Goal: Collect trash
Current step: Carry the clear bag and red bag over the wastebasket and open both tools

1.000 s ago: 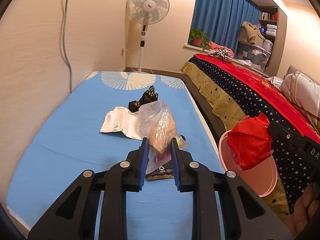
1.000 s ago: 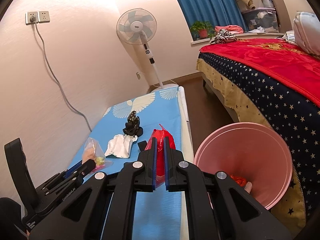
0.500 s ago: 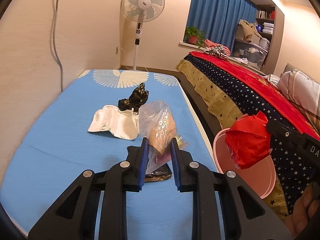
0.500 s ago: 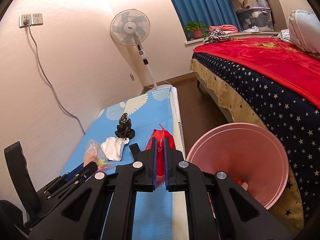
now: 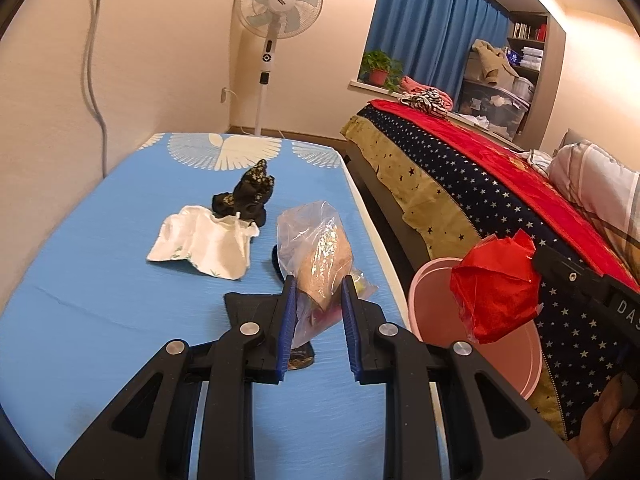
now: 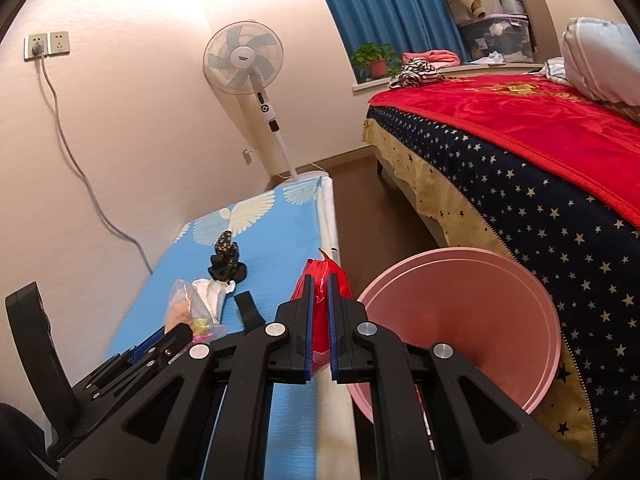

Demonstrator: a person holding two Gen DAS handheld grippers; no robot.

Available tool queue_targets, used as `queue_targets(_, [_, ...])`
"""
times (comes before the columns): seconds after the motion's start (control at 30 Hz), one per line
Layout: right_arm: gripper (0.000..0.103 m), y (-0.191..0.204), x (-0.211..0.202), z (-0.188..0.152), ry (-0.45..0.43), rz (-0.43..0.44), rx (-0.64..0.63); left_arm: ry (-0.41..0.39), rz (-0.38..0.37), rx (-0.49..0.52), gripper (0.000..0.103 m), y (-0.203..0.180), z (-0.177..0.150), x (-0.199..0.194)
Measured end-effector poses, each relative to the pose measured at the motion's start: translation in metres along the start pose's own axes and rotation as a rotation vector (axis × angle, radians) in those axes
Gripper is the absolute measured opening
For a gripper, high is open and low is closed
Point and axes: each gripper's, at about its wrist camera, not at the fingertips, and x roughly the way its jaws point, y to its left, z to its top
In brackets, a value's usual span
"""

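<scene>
My left gripper (image 5: 318,284) is shut on a clear plastic bag (image 5: 316,248) with tan and coloured scraps inside, held above the blue table (image 5: 100,280). The bag also shows in the right wrist view (image 6: 188,304). My right gripper (image 6: 319,280) is shut on a crumpled red plastic bag (image 6: 320,312), seen in the left wrist view (image 5: 496,288) above the rim of the pink bin (image 6: 460,320), which stands beside the table (image 5: 516,356). On the table lie a white crumpled wrapper (image 5: 204,242), a black patterned wrapper (image 5: 248,194) and a flat black wrapper (image 5: 248,304).
A bed with a starred navy and red cover (image 6: 540,168) runs along the right of the bin. A standing fan (image 5: 276,16) is at the far wall, and a cable (image 6: 76,168) hangs from a wall socket on the left.
Both grippers have drifted slightly with their bags still held; the red bag sits a little nearer over the pink bin. The items on the table have not moved.
</scene>
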Motion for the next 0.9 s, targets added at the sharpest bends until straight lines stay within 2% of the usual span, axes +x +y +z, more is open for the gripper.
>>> queue_targets(0.5, [0.006, -0.023, -0.004, 0.006, -0.015, -0.081, 0.024, 0.024, -0.07, 0.001, 0.022, -0.028, 0.0, 0.021])
queue_targets(0.67, [0.006, -0.032, -0.008, 0.009, -0.021, -0.116, 0.033, 0.034, -0.116, 0.009, 0.022, -0.042, 0.0, 0.03])
queue_targets(0.9, [0.006, -0.052, -0.013, 0.015, -0.034, -0.214, 0.059, 0.053, -0.209, 0.044, 0.022, -0.069, -0.001, 0.044])
